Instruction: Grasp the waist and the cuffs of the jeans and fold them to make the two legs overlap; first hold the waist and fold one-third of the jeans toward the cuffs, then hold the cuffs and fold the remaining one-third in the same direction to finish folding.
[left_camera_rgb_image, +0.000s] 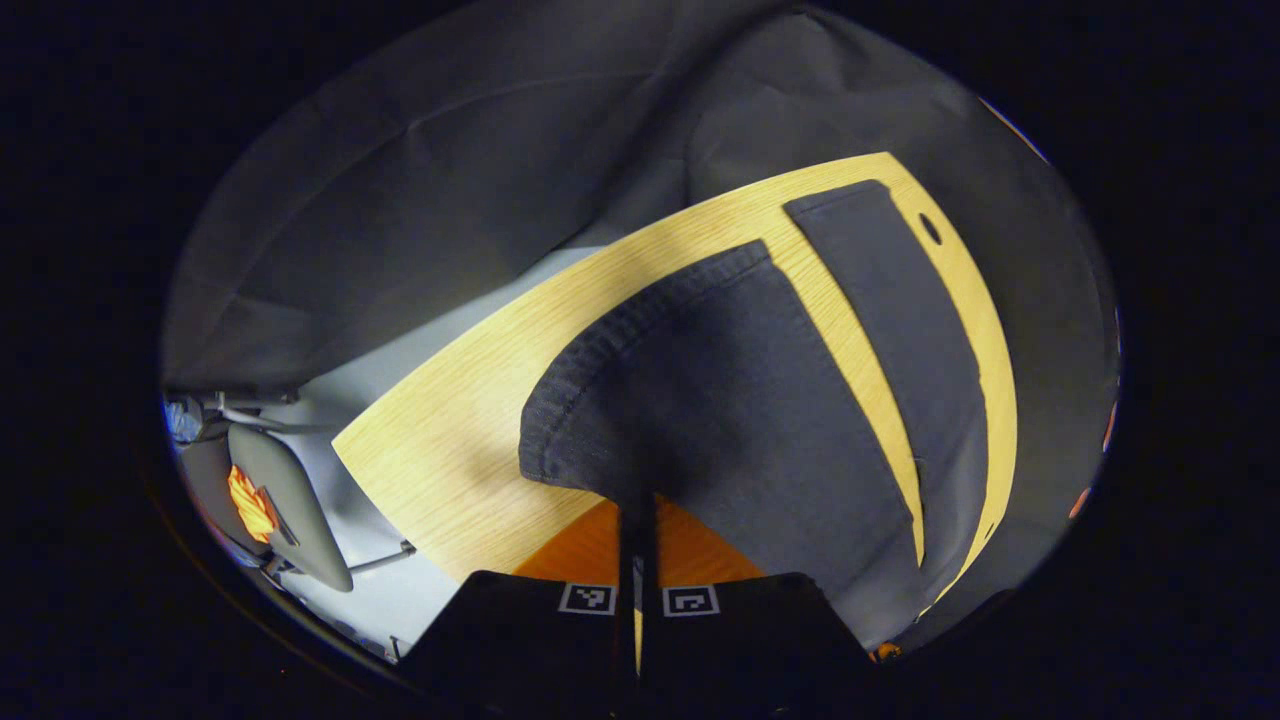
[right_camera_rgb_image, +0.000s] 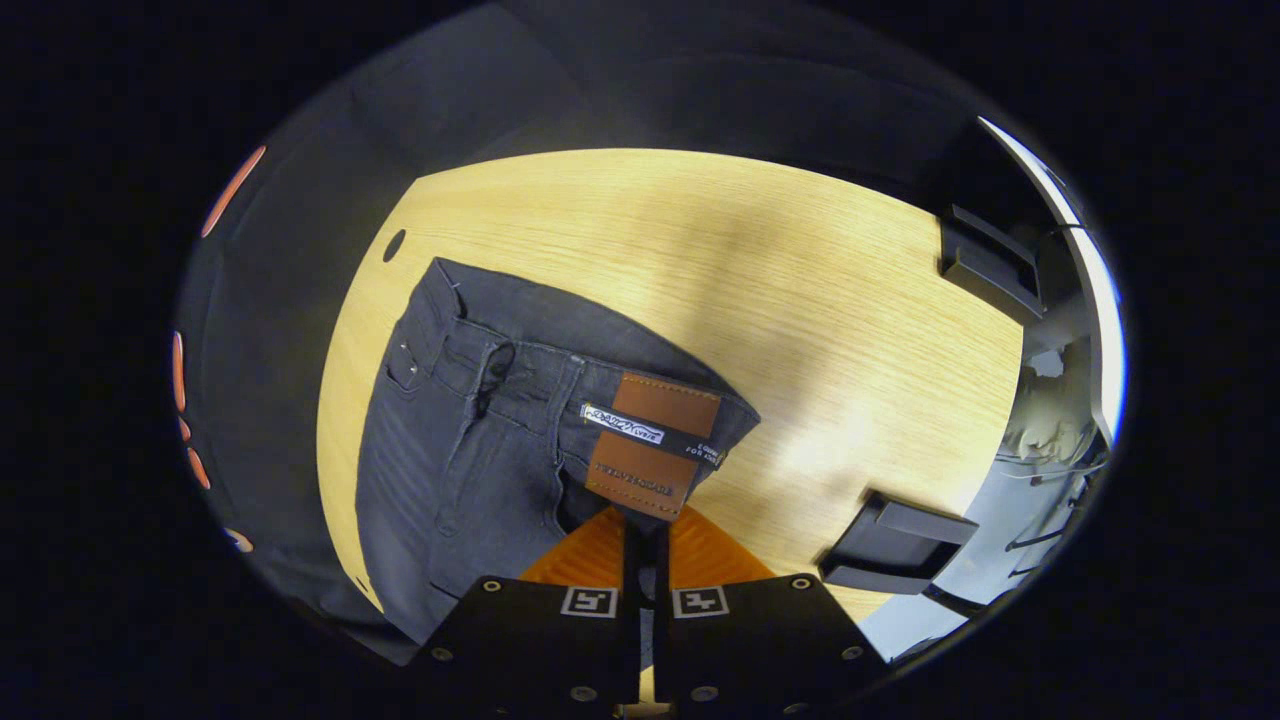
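Jeans (right_camera_rgb_image: 480, 440), dark grey denim, lie on a light wooden table (right_camera_rgb_image: 780, 300). In the right gripper view the waist end is toward the camera: waistband with belt loops, a brown leather patch (right_camera_rgb_image: 650, 445) at the nearest corner, and the body of the jeans running off to the lower left along the table's left side. The right gripper (right_camera_rgb_image: 640, 535) has its two fingers drawn close together with only a thin slit between them, right at the waistband below the patch; the cloth appears pinched between them, though the contact point itself is hidden. In the left gripper view, one leg's cuff (left_camera_rgb_image: 640, 400) rises toward the camera, its stitched hem curving across the middle of the view, while the other leg (left_camera_rgb_image: 900, 330) lies flat on the table farther right, a strip of bare wood between the two. The left gripper (left_camera_rgb_image: 638, 520) likewise has its fingers nearly together, meeting the lower edge of the raised cuff, apparently clamped on it. A small dark hole (left_camera_rgb_image: 930, 228) sits in the tabletop near the flat leg's end. Two dark box-like objects (right_camera_rgb_image: 895, 550) sit at the table's right edge in the right gripper view. A grey chair (left_camera_rgb_image: 290, 500) stands on the pale floor beside the table.
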